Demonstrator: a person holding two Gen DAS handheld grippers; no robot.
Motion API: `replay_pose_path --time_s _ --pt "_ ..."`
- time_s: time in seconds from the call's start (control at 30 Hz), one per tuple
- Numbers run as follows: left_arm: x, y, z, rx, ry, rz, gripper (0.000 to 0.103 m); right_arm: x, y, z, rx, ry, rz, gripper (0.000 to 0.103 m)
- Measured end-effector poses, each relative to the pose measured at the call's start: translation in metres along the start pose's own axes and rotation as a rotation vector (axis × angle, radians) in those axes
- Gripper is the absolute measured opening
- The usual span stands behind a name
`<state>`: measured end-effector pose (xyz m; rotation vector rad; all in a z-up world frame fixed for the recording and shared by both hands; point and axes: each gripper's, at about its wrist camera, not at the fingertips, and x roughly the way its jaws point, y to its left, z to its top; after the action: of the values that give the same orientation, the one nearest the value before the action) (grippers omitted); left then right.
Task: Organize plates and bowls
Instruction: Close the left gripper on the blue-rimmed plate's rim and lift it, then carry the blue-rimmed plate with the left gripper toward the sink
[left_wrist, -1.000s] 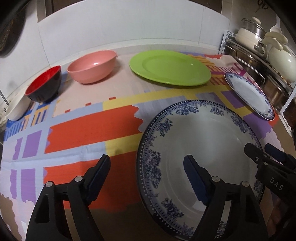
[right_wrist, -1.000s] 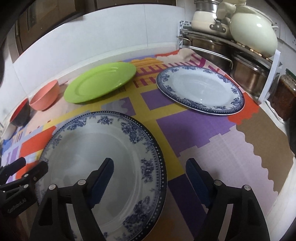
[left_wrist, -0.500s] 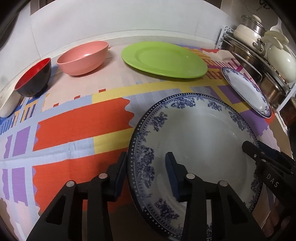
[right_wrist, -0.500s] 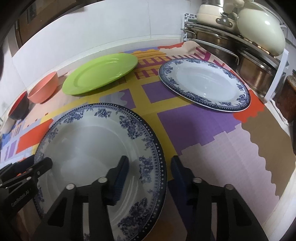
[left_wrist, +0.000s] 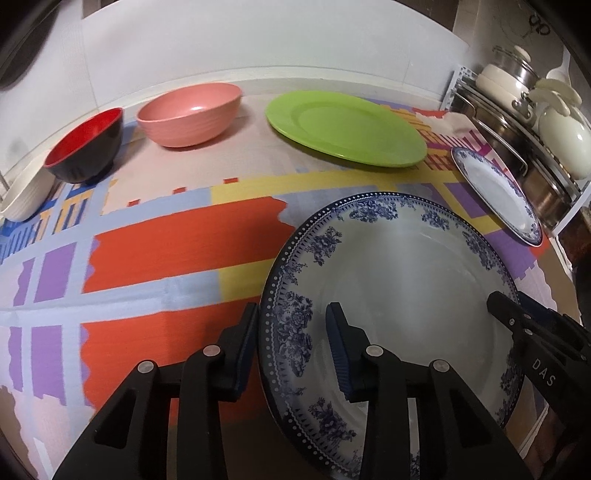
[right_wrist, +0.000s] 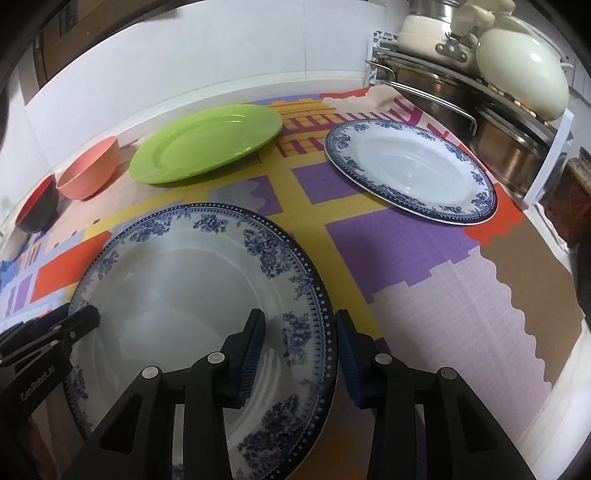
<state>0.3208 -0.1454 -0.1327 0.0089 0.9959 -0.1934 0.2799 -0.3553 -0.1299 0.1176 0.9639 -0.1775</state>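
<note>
Two grippers close on opposite rims of the large blue-patterned plate, lower right of the left view: the left gripper and the right gripper have just narrowed, each straddling an edge. Lifting evenly should keep it level for stacking on the matching plate at upper right.

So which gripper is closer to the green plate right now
Left, though only slightly by the look of it. Both the left gripper and right gripper straddle opposite rims of the near blue-patterned plate; the green plate sits beyond, toward the left gripper's side.
</note>
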Motion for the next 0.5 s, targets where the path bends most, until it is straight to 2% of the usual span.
replay_pose_path --time_s 0.27,0.5 --pt "-0.027 0.036 -0.008 -0.047 -0.035 0.042 0.037 -0.013 0.030 -0.001 -0.033 -0.007 0.040 0.040" --pt "-0.056 0.084 -0.018 -0.123 -0.076 0.109 0.037 -0.027 0.079 0.001 -0.108 -0.034 0.102 0.040"
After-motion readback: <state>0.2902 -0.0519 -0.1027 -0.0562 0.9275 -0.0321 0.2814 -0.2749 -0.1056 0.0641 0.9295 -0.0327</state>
